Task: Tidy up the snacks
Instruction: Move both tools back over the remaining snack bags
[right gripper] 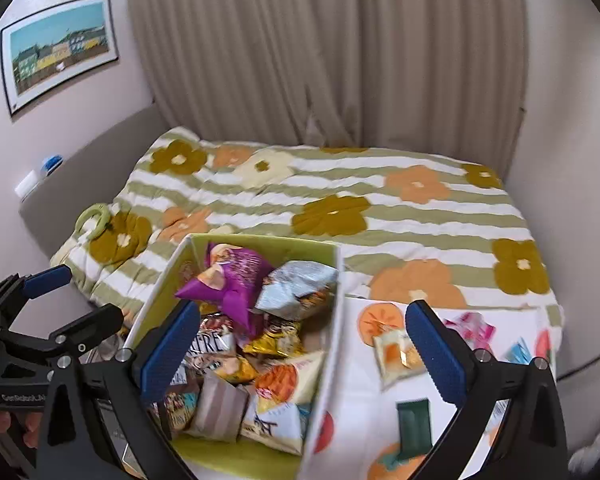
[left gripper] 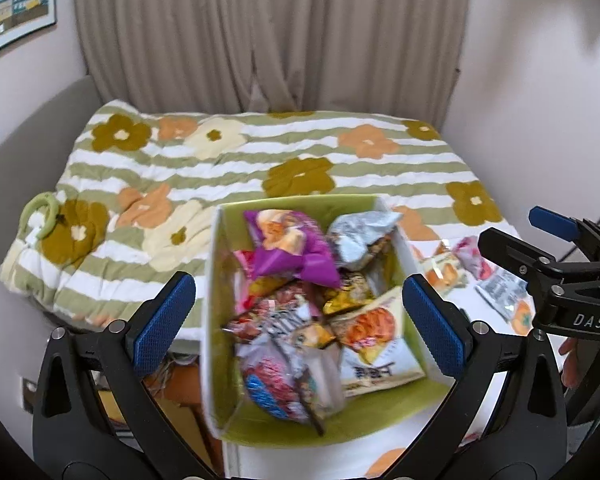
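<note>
I note the box [right gripper: 332,320] mostly filled; several packets [right gripper: 398,350] remain right of my right tool [right gripper: 302,354], both tools empty, gaping.

A box [right gripper: 332,356] stands on the near part of the bed [right gripper: 380,204], heaped with snack packets [right gripper: 236,284]. Right of the box, loose packets [right gripper: 396,350] lie on a cloth [right gripper: 360,400]. A ring [right gripper: 96,218] rests at the bed's left edge. Curtains [right gripper: 320,52] hang behind the bed, and a picture [right gripper: 58,50] hangs on the far left wall.
</note>
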Tool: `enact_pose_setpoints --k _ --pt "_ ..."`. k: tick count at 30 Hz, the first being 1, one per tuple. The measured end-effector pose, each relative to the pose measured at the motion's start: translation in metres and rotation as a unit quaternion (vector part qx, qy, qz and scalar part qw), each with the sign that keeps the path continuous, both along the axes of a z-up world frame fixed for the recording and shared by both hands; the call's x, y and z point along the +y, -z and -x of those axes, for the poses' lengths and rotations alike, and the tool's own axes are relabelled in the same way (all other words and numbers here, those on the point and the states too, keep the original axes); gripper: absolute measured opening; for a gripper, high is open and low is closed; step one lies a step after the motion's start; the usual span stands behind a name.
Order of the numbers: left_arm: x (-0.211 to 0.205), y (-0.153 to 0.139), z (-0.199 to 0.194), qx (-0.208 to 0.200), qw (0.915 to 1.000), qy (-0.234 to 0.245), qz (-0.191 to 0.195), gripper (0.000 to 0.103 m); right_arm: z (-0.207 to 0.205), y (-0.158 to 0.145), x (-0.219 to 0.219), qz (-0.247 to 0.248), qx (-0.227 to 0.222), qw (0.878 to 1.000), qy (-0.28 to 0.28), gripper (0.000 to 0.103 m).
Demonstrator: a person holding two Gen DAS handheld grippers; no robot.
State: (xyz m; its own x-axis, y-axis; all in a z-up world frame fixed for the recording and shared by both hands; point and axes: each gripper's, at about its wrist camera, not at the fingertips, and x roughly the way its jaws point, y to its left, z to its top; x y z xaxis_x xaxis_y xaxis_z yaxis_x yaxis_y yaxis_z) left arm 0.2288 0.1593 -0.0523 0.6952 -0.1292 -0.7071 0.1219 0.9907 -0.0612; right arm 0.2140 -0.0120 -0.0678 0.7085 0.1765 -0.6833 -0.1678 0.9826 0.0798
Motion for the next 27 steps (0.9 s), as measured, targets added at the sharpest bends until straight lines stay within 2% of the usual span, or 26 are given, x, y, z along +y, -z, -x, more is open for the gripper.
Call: enact_pose_setpoints --k 8,14,17,21,27 --pt "-0.068 0.008 0.018 0.004 0.9984 0.054 0.015 0.103 0.050 -0.004 -0.067 -0.001 -0.012 0.997 0.076 0.102" --pt "-0.139 0.028 0.018 0.031 0.9967 0.071 0.025 0.103 0.066 0.008 -0.134 -0.009 -0.001 0.993 0.120 0.102" --pt "-0.179 0.047 0.017 0.056 0.9953 0.070 0.036 0.103 0.068 0.020 -0.168 -0.012 0.018 0.991 0.133 0.102" --pt "-0.231 0.082 0.018 0.086 0.9942 0.057 0.029 0.103 0.066 0.047 -0.212 -0.028 0.049 0.988 0.146 0.102" --pt "-0.269 0.145 0.011 0.138 0.9888 0.021 0.052 0.102 0.056 0.097 -0.261 -0.068 0.087 0.982 0.151 0.102"
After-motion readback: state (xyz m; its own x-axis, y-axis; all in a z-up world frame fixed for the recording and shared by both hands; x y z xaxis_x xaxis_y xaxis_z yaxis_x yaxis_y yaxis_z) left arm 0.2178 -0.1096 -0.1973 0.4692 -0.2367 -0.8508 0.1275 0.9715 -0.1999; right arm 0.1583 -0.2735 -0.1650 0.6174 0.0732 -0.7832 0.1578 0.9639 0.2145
